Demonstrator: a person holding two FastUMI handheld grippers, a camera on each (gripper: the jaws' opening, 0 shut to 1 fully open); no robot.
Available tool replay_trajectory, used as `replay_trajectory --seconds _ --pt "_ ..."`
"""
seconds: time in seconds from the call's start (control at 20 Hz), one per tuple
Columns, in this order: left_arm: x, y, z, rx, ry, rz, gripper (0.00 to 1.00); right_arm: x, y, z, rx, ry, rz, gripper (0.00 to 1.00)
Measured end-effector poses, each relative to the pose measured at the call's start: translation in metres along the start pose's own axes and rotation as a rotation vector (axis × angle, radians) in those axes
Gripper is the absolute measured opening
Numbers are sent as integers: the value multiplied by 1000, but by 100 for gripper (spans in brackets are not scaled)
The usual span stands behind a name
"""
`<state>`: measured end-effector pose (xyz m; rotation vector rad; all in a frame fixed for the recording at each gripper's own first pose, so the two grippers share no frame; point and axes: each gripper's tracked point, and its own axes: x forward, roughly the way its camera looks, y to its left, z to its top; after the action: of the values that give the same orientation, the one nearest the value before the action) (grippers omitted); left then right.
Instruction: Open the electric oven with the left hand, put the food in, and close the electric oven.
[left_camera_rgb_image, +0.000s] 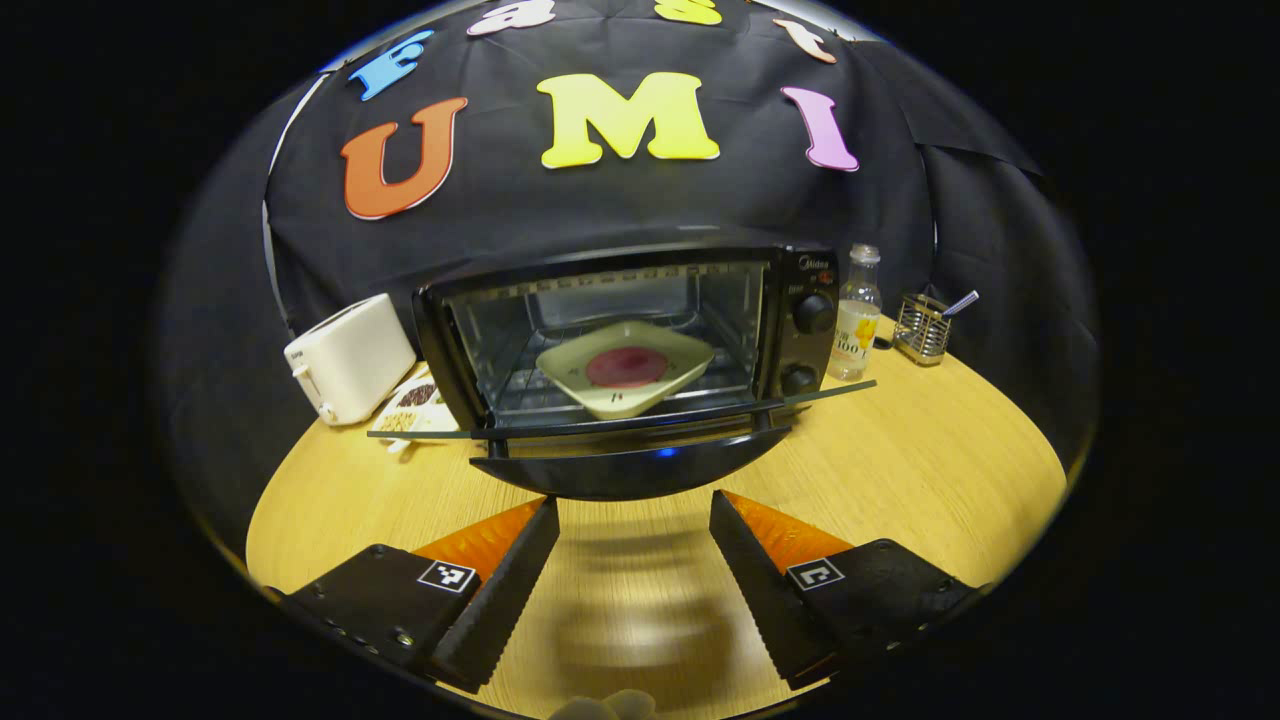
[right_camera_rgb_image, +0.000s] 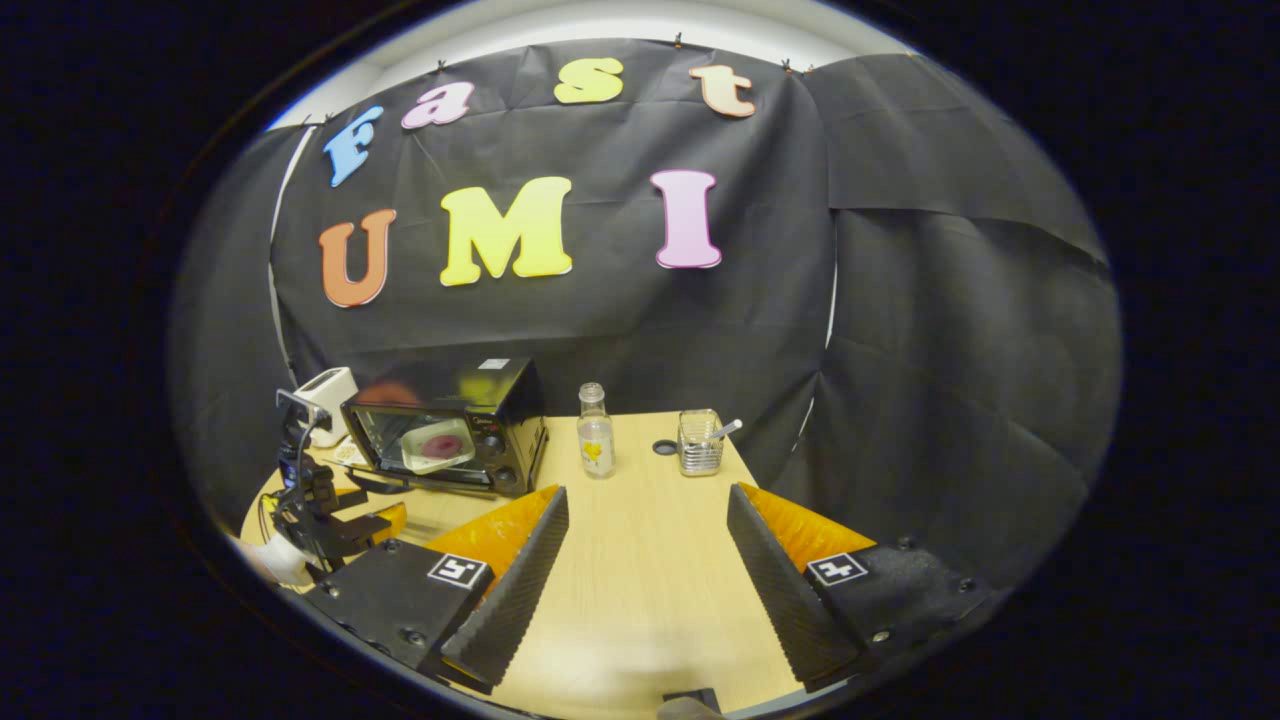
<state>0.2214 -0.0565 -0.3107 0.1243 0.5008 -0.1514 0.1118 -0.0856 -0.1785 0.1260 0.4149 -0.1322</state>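
My left claw (left_camera_rgb_image: 632, 520) hung spread wide just in front of the oven (left_camera_rgb_image: 640, 350), with nothing between its fingers and bare counter (left_camera_rgb_image: 900, 470) under them. The oven door (left_camera_rgb_image: 630, 455) lay dropped open toward me, nearly level. Inside, on the rack, sat the plate (left_camera_rgb_image: 625, 368), set corner-on, with the round dark-red food (left_camera_rgb_image: 627, 367) in its middle. The two knobs stood one above the other on the oven's right panel. A toaster (left_camera_rgb_image: 350, 358) stood to the oven's left, and a small tray of snacks (left_camera_rgb_image: 415, 405) lay just in front of it, partly behind the door's edge. To the oven's right stood a bottle (left_camera_rgb_image: 858, 315), and farther right a wire holder (left_camera_rgb_image: 922, 328) with a spoon in it.

My right claw (right_camera_rgb_image: 645, 535) was also spread, holding nothing, over the counter (right_camera_rgb_image: 640, 580) well to the right of the oven (right_camera_rgb_image: 450, 425). In the right gripper view the plate (right_camera_rgb_image: 437, 445) showed inside the open oven, the bottle (right_camera_rgb_image: 596, 432) and holder (right_camera_rgb_image: 700, 442) stood ahead, and the left claw (right_camera_rgb_image: 335, 510) sat low at the left, near the oven's front.
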Motion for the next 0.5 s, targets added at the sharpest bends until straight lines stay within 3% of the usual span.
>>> replay_trajectory --seconds 0.2,0.5 --pt "10 6 32 -26 -38 7 97 -1 -6 -3 26 8 -19 96" --pt "11 4 40 -42 -49 9 97 1 -5 1 28 10 -24 96"
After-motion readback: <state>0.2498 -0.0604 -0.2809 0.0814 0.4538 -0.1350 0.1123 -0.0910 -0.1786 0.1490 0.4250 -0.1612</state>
